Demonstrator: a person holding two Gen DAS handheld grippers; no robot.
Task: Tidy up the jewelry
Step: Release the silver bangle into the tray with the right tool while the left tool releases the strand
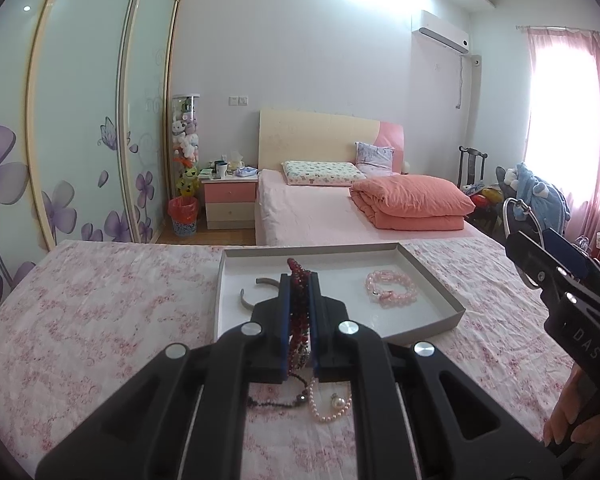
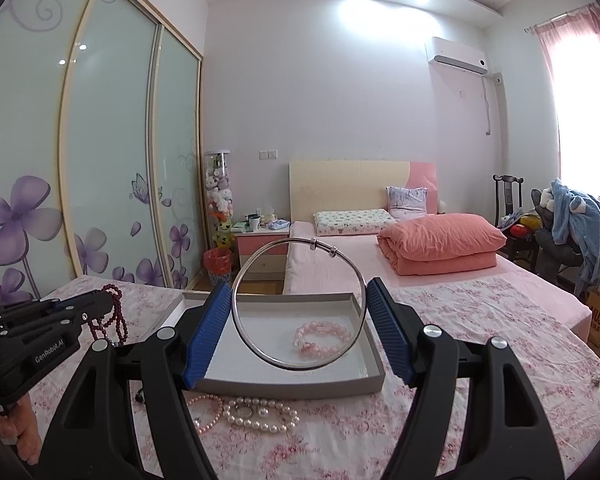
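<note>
The left tongs point(image 1: 300, 312) are clamped narrow on a dark red bead strand point(image 1: 299, 312), which runs between the blue pads and pokes out past their tips above the near edge of the grey tray point(image 1: 432, 276). The right tongs point(image 2: 300, 312) are spread wide, their blue pads pressing the two sides of a thin silver bangle point(image 2: 300, 304) held upright over the same tray. Inside the tray lie a pink bead bracelet point(image 1: 390, 288) toward the right and a grey open cuff point(image 1: 252, 294) toward the left. Nearer than the tray, on the pink floral tabletop point(image 1: 100, 320), rest a pale pink pearl strand point(image 2: 208, 414), a white pearl bracelet point(image 2: 260, 414) just beside it, and a dark thin chain point(image 1: 276, 402).
</note>
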